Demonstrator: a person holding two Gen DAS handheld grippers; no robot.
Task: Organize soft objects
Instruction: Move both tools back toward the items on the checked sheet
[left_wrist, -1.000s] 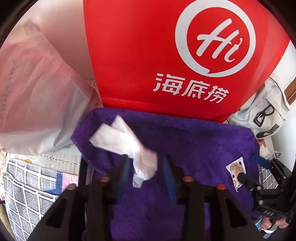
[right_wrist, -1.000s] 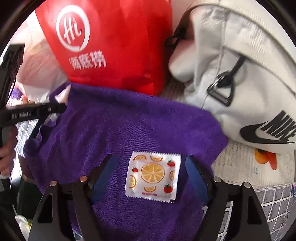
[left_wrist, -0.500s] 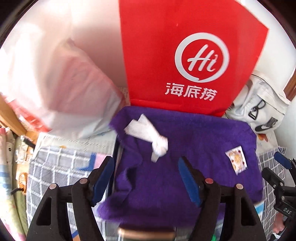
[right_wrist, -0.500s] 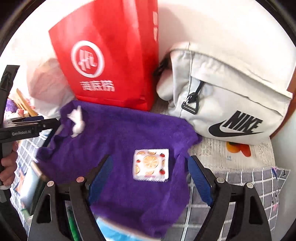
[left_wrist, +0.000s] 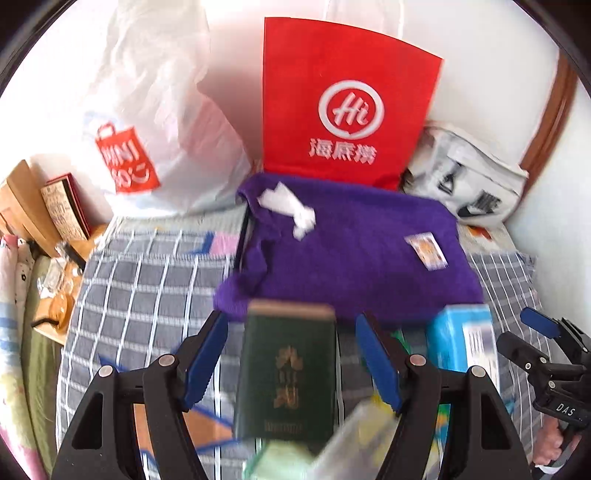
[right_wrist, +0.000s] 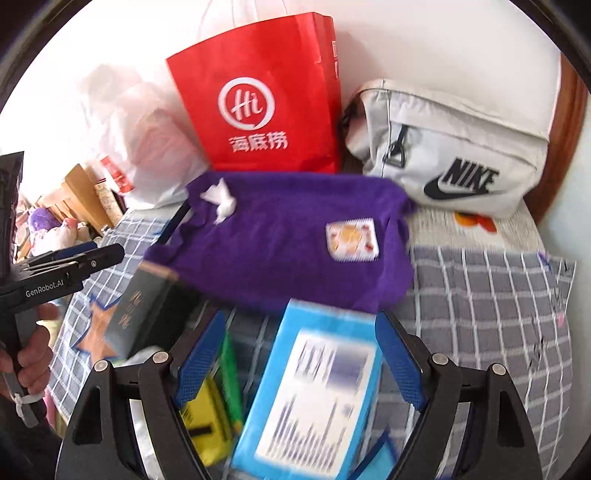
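Left wrist view shows the left claw (left_wrist: 291, 363) standing wide with nothing between its fingers; a dark green booklet (left_wrist: 286, 373) lies below the gap. Right wrist view shows the right claw (right_wrist: 297, 360) wide too, above a blue box (right_wrist: 314, 387), and it holds nothing.

The purple towel (left_wrist: 354, 258) lies spread on the bed (left_wrist: 147, 280), well ahead of both claws, with its far edge just in front of the red bag (left_wrist: 347, 99). On the towel rest a crumpled white tissue (left_wrist: 288, 208) near the far left corner and a small fruit-print sachet (left_wrist: 426, 249) toward the right side.

I judge the towel as soft and limp; it will sag and fold when lifted, so a pinch at a corner or at the bunched left edge seems best. The tissue is very light and tears easily, so a gentle pinch on its thick middle is enough. The sachet is flat and probably slippery; its edge is the place to hold.

For containers, the red bag stands upright, and its inside is not visible. The white plastic bag (left_wrist: 155, 122) beside it holds something reddish, too blurred to name. The grey Nike bag (right_wrist: 450, 155) is closed.
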